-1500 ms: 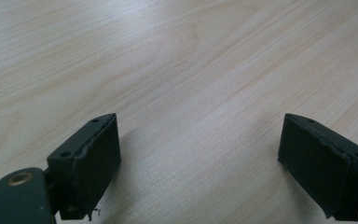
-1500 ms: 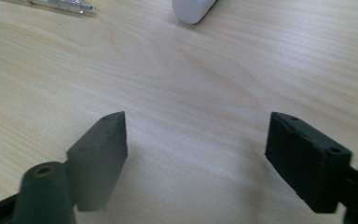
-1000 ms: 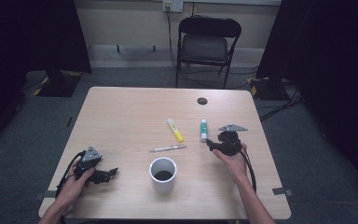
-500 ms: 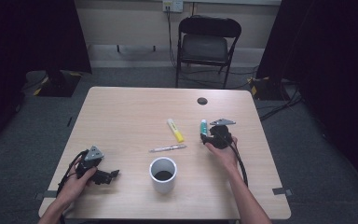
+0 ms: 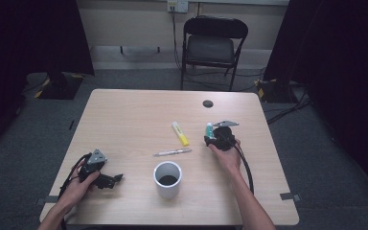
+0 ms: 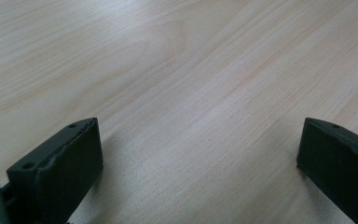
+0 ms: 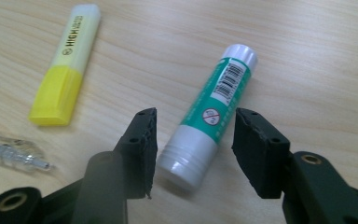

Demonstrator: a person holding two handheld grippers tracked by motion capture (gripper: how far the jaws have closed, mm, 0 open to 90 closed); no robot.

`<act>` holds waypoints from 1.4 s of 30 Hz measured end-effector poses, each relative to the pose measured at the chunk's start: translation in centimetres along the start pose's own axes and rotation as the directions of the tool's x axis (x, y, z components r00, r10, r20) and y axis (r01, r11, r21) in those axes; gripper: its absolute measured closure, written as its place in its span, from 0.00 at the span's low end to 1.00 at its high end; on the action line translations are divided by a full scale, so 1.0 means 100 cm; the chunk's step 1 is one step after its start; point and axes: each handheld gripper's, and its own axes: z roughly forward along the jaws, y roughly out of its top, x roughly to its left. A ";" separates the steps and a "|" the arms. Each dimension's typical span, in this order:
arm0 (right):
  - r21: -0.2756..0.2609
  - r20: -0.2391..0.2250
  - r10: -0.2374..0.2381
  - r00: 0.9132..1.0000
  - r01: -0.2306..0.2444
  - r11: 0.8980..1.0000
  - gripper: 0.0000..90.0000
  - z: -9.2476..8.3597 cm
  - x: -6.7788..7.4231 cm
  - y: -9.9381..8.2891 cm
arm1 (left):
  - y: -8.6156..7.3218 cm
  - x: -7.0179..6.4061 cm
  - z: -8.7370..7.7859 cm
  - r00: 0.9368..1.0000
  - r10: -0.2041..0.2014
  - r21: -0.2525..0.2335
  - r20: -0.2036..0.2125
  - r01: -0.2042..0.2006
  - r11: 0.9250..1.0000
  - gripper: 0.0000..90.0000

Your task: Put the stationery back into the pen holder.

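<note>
A green-and-white glue stick (image 7: 212, 112) lies on the wooden table (image 5: 134, 110) between the jaws of my right gripper (image 7: 196, 116). The jaws have just been closing; the left pad is close to the stick's grey end and a gap remains on the right. From above, the right gripper (image 5: 212, 139) sits over the glue stick (image 5: 209, 128) at the table's right. My left gripper (image 5: 115, 178) rests at the front left. Its jaws have just been opening and stand wide over bare wood in the left gripper view (image 6: 198, 135).
A yellow highlighter (image 5: 180, 133) and a clear pen (image 5: 172, 152) lie left of the glue stick. A white mug (image 5: 167, 179) stands near the front middle. A black round cap (image 5: 207, 103) is set in the tabletop, and a folding chair (image 5: 213, 43) stands behind.
My right gripper has moved left and slightly down to the glue stick, bringing it between the jaws. The left hand has stayed where it was.
</note>
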 end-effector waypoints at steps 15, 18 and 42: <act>0.027 0.012 0.025 1.000 -0.025 0.999 0.68 0.007 -0.002 -0.003 | 0.000 0.000 0.000 1.000 -0.004 -0.001 0.002 0.004 1.000 0.00; 0.037 0.014 0.041 0.999 -0.041 0.998 0.70 0.009 -0.004 -0.006 | 0.000 0.000 0.000 1.000 -0.001 0.002 0.002 0.001 1.000 0.00; 0.026 -0.015 0.026 1.000 -0.026 0.999 0.72 -0.004 -0.006 -0.018 | 0.000 0.000 0.000 1.000 0.001 0.001 0.004 -0.001 1.000 0.00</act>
